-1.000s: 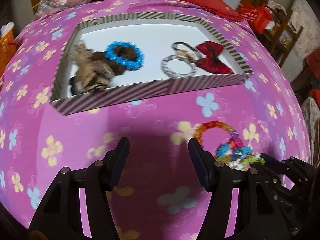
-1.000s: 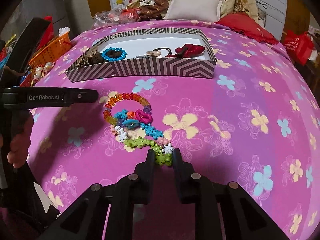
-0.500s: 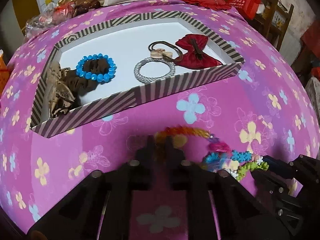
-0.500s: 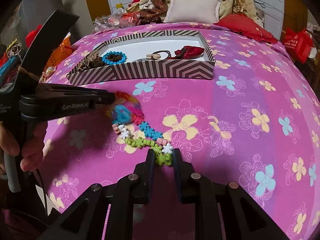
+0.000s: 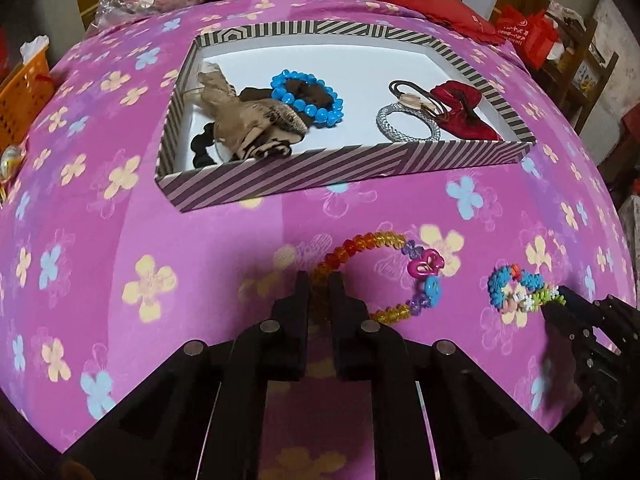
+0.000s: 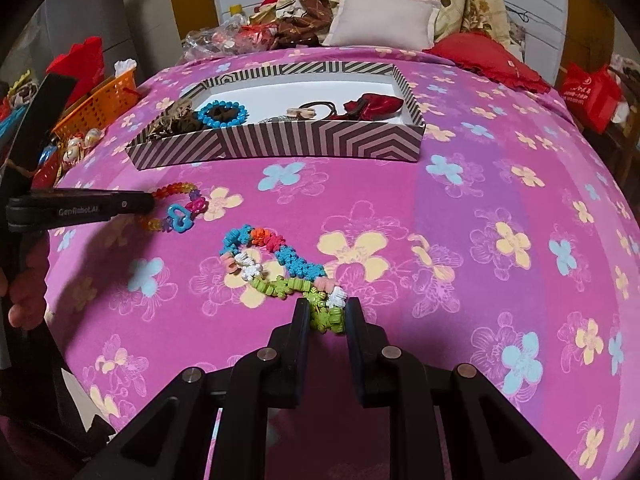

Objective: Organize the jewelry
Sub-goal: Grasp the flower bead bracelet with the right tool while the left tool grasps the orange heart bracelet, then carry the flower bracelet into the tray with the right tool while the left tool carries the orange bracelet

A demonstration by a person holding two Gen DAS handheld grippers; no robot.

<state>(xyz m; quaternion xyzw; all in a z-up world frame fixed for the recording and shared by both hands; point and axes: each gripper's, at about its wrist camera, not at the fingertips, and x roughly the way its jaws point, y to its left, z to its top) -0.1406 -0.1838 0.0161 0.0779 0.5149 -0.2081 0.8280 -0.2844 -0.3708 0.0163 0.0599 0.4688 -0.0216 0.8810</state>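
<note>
Orange bead bracelet (image 5: 360, 246) is pinched in the left gripper (image 5: 320, 280); the right gripper (image 6: 327, 310) pinches the flower bracelet (image 6: 280, 264) nearby.

Pink floral bedspread (image 5: 168, 240), striped box (image 5: 320, 176)

Orange-bead bracelet (image 5: 362, 246): the stretch between the left gripper (image 5: 320, 280) fingers is covered by them.
Flower-bead bracelet (image 6: 280, 268): in the left wrist view its right end is lost behind the right gripper (image 6: 326, 308), itself smeared at the frame's right edge.
Silver ring (image 5: 408, 122): in the right wrist view, almost wholly hidden by the striped box (image 6: 280, 142) front wall.
Black scrunchie (image 5: 202, 148): mostly buried under the beige fabric piece (image 5: 244, 116).
Orange basket (image 5: 20, 100): cut by the frame's left edge.
</note>
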